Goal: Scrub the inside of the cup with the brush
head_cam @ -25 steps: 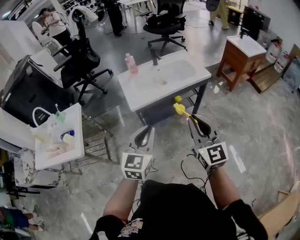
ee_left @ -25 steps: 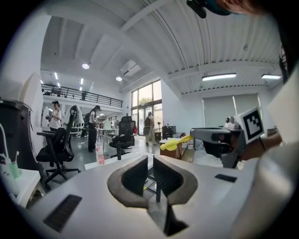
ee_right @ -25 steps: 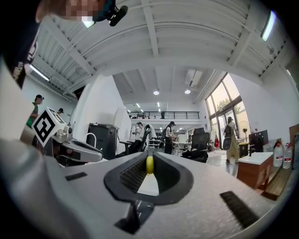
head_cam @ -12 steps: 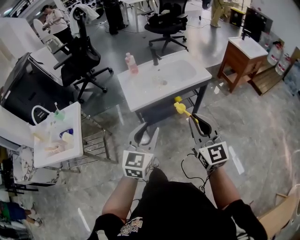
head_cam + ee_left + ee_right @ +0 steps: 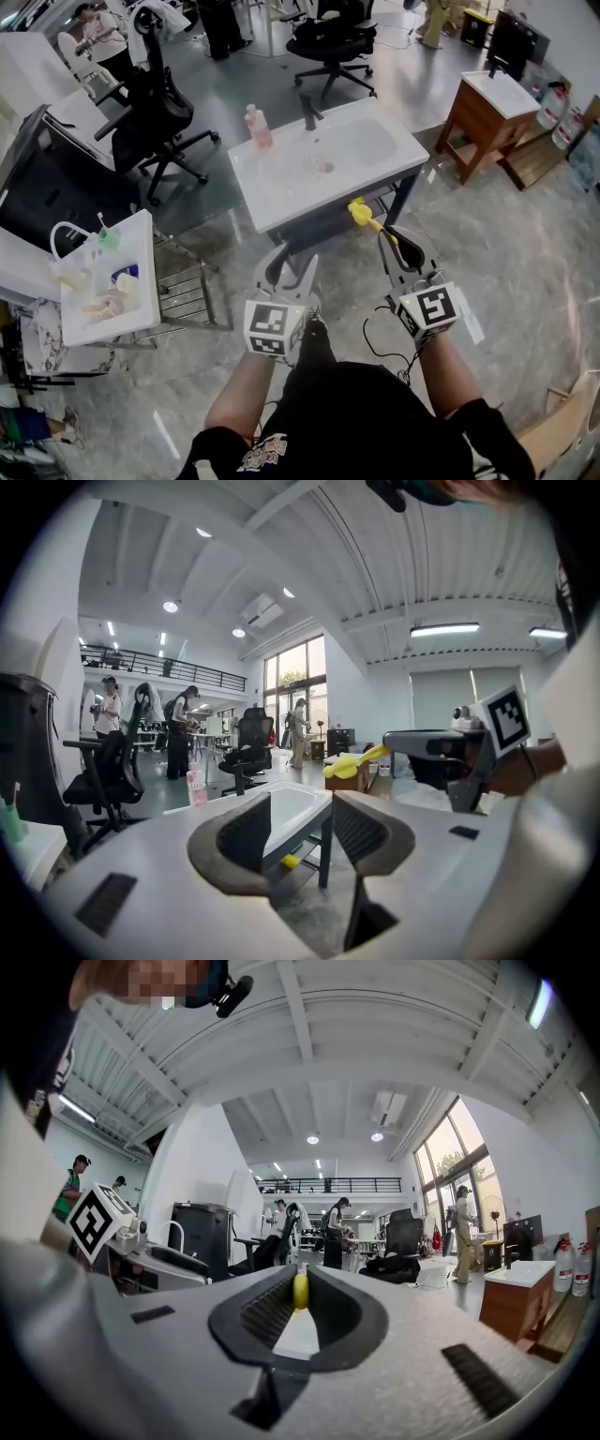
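My right gripper [image 5: 397, 242] is shut on the handle of a yellow brush [image 5: 360, 215], whose head points toward the white sink table [image 5: 272, 192]. In the right gripper view the yellow handle [image 5: 300, 1290] is pinched between the pads. To its left, my left gripper [image 5: 286, 263] has just been opening its jaws and they stand wide with nothing between them [image 5: 302, 829]. The left gripper view also catches the brush [image 5: 349, 763]. A small pale thing [image 5: 319, 167] lies in the basin; I cannot tell if it is the cup. Both grippers are short of the table's near edge.
A pink bottle [image 5: 253, 126] and a dark faucet [image 5: 308, 112] stand on the sink table, with a yellow object [image 5: 356, 199] on its lower shelf. A white stand [image 5: 148, 309] with bottles is at left, office chairs [image 5: 159, 112] behind, a wooden cabinet [image 5: 469, 117] at right.
The left gripper's jaws went from closed to wide open. Both grippers moved forward toward the sink table; the right one kept the brush.
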Demonstrator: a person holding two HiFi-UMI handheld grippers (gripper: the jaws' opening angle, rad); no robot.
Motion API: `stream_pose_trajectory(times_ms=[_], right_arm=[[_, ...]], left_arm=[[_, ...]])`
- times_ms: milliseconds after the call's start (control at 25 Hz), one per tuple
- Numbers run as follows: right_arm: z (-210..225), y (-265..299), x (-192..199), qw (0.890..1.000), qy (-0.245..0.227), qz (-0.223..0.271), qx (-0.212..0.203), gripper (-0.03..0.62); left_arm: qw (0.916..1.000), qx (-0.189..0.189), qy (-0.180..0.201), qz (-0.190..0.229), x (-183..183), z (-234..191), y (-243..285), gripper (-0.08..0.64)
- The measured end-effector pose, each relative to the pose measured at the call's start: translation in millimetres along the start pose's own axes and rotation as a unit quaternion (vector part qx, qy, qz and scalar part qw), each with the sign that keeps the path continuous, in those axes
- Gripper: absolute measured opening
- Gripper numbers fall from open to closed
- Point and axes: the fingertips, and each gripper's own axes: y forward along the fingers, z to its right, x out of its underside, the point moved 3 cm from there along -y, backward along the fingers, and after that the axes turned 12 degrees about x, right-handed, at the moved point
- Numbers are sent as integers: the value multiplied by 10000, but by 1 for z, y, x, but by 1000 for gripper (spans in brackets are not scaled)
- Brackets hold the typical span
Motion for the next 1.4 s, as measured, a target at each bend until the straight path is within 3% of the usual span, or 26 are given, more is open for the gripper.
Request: stream_pose_trajectory(times_ms=[720, 960, 1400], right_arm=[[48, 213, 46, 9977, 265, -563, 279, 38], [52, 280, 55, 9970, 273, -675, 280, 38], [63, 346, 68, 9956, 161, -870, 313, 38]], left_arm=[[9972, 257, -529, -472, 18, -165, 147, 181], [9963, 323, -503, -624, 27, -222, 185, 183], [9920, 659, -605, -888, 44, -273, 240, 183]])
